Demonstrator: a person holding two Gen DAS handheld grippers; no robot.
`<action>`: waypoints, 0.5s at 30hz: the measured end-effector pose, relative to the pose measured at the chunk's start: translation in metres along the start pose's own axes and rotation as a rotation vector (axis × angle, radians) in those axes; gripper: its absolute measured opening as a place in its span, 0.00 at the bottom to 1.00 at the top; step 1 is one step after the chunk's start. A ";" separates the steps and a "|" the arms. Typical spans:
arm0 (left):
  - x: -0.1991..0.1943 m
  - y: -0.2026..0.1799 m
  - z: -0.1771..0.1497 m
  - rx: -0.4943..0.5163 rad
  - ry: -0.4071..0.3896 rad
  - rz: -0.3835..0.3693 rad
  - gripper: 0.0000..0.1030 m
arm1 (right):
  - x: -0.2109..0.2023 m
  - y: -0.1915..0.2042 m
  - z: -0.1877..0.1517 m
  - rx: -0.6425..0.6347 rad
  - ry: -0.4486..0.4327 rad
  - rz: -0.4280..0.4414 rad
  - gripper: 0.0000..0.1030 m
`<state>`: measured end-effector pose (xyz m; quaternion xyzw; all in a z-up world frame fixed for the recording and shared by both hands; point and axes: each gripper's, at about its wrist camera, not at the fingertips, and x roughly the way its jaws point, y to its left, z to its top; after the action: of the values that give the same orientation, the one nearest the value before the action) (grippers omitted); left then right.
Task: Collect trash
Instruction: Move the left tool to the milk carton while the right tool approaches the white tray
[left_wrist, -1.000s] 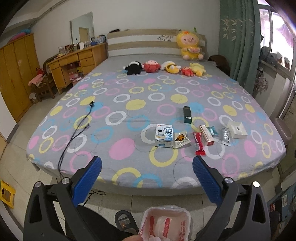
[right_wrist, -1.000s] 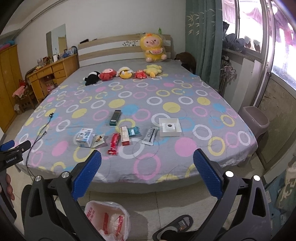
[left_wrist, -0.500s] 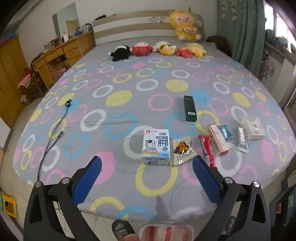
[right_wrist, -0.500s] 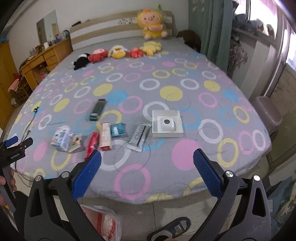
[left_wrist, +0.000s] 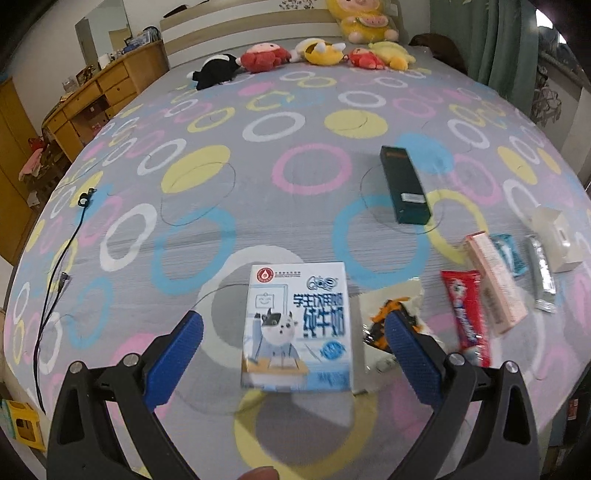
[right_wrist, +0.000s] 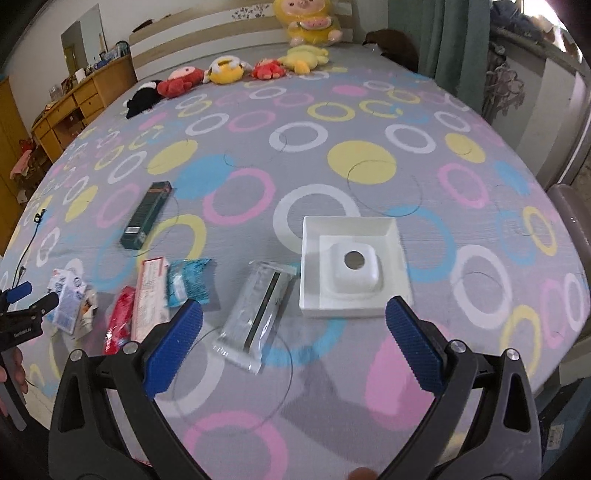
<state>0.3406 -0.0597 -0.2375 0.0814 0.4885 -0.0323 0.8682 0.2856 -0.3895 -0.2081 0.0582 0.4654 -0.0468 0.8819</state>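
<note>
Left wrist: milk carton (left_wrist: 295, 326) between seemingly clear pads (left_wrist: 173, 360)

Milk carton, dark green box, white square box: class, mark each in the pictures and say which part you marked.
milk carton (left_wrist: 295, 325), left wrist view, printed top face.
dark green box (left_wrist: 404, 190), left wrist view, long top face.
white square box (right_wrist: 314, 295), right wrist view, left rim.

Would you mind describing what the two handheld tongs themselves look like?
Both look alike: the left tongs and right tongs have black plastic V-shaped frames with silver screw heads, and each finger carries a blue ribbed pad. In the right wrist view, the left tongs show small white lettering on their black side, too small to read.
</note>
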 end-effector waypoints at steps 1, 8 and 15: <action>0.007 0.002 0.000 -0.004 0.009 0.000 0.93 | 0.007 -0.001 0.002 -0.001 -0.003 -0.002 0.95; 0.028 0.001 0.000 -0.002 0.036 -0.024 0.93 | 0.045 -0.008 0.015 -0.020 0.045 -0.033 0.94; 0.038 0.000 0.001 -0.002 0.061 -0.044 0.93 | 0.063 -0.007 0.025 -0.063 0.058 -0.009 0.93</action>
<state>0.3617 -0.0591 -0.2693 0.0705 0.5166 -0.0485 0.8519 0.3403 -0.4017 -0.2462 0.0295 0.4923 -0.0345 0.8692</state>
